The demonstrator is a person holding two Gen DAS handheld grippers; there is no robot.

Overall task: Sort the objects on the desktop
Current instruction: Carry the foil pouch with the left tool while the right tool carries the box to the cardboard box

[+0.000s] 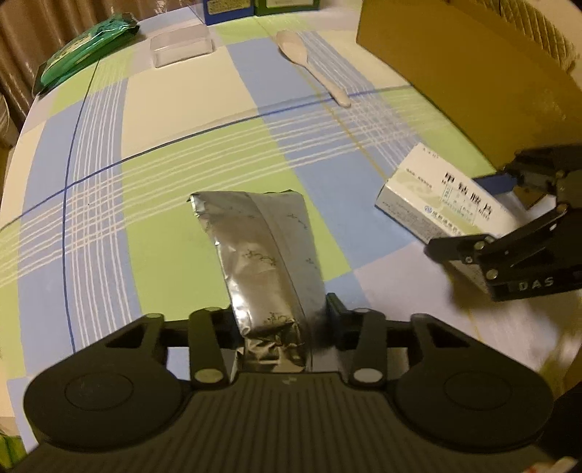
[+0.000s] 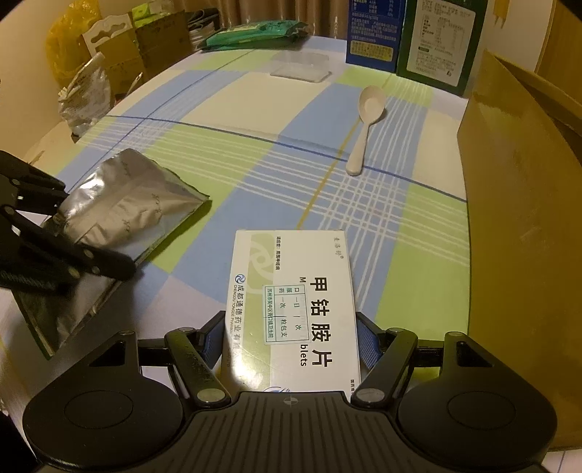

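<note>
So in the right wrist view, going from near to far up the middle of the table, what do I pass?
White medicine box held in the right gripper → white spoon → clear plastic container → blue carton at the far edge.

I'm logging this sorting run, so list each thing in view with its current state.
left gripper: shut on the foil pouch
right gripper: shut on the medicine box
foil pouch: gripped at one end
medicine box: label side up
spoon: lying bowl up, untouched
clear plastic box: lying flat
green packet: lying at the far table edge
cardboard box: on the right
</note>
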